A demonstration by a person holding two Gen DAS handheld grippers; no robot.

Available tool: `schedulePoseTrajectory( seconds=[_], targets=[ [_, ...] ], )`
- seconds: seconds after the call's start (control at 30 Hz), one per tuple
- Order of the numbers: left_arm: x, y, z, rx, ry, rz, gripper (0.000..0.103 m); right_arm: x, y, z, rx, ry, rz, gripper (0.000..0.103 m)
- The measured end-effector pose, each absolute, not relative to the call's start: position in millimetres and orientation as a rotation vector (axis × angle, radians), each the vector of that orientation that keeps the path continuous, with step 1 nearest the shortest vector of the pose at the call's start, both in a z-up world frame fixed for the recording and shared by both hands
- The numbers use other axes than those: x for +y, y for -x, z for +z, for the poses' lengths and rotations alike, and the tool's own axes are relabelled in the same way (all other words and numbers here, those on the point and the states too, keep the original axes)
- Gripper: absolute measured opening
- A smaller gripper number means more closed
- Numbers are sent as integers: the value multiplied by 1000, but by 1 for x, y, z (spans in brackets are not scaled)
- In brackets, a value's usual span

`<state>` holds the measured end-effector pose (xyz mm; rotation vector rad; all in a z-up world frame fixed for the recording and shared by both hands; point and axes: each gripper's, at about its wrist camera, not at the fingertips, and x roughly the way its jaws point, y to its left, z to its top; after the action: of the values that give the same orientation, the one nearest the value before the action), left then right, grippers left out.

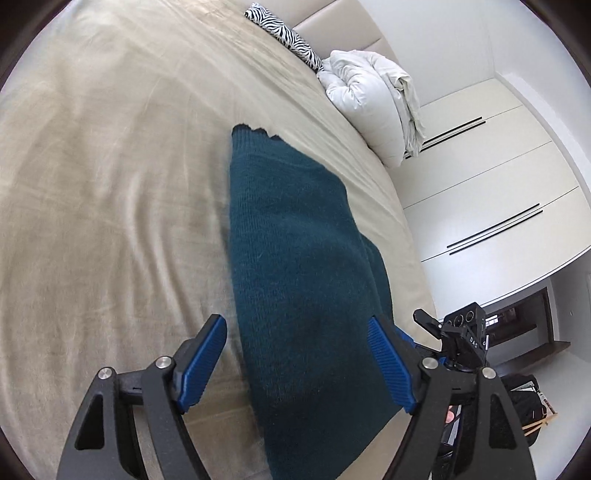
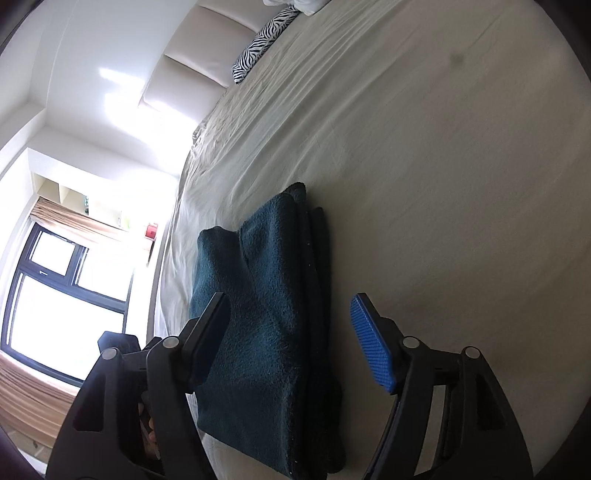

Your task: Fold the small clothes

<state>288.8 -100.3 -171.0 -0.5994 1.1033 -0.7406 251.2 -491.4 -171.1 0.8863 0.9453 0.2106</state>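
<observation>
A dark teal knitted garment (image 1: 295, 240) lies folded into a long narrow strip on the beige bed sheet (image 1: 110, 184). In the left wrist view my left gripper (image 1: 295, 323) hovers over its near end, open, a blue pad on each side and neither pressing on the knit. The right wrist view shows the same garment (image 2: 266, 295) stacked in several layers. My right gripper (image 2: 290, 301) stands open over it, the left finger above the cloth and the right blue pad (image 2: 373, 350) clear of it over the sheet (image 2: 443, 184). The other gripper's body (image 1: 461, 332) shows at the right.
A zebra-print pillow (image 1: 284, 33) and a bundled white duvet (image 1: 373, 103) lie at the head of the bed by the padded headboard (image 2: 192, 62). White wardrobe doors (image 1: 498, 184) stand beyond the bed's edge. A bright window (image 2: 55, 295) is on the other side.
</observation>
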Motion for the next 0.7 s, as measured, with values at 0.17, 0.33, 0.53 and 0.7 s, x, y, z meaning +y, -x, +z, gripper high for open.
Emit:
schedulePoseTrajectory(
  seconds=[0.17,0.33,0.53,0.7],
  targets=[
    [-116,-285,-173,1135,553,-760,80,-467,-272,-190,1038,-858,241,67],
    [-131,-292,-178,1163,522,-735,76,-452,-293,-196,1127,-802,251,57],
    [-137,-286,-180,1194,451,-681,54,-437,-305,-198,1179,-718,221,35],
    [-151,-276,-166,1179,324,-628,45,-409,-304,-186,1172,-529,135,29]
  ],
)
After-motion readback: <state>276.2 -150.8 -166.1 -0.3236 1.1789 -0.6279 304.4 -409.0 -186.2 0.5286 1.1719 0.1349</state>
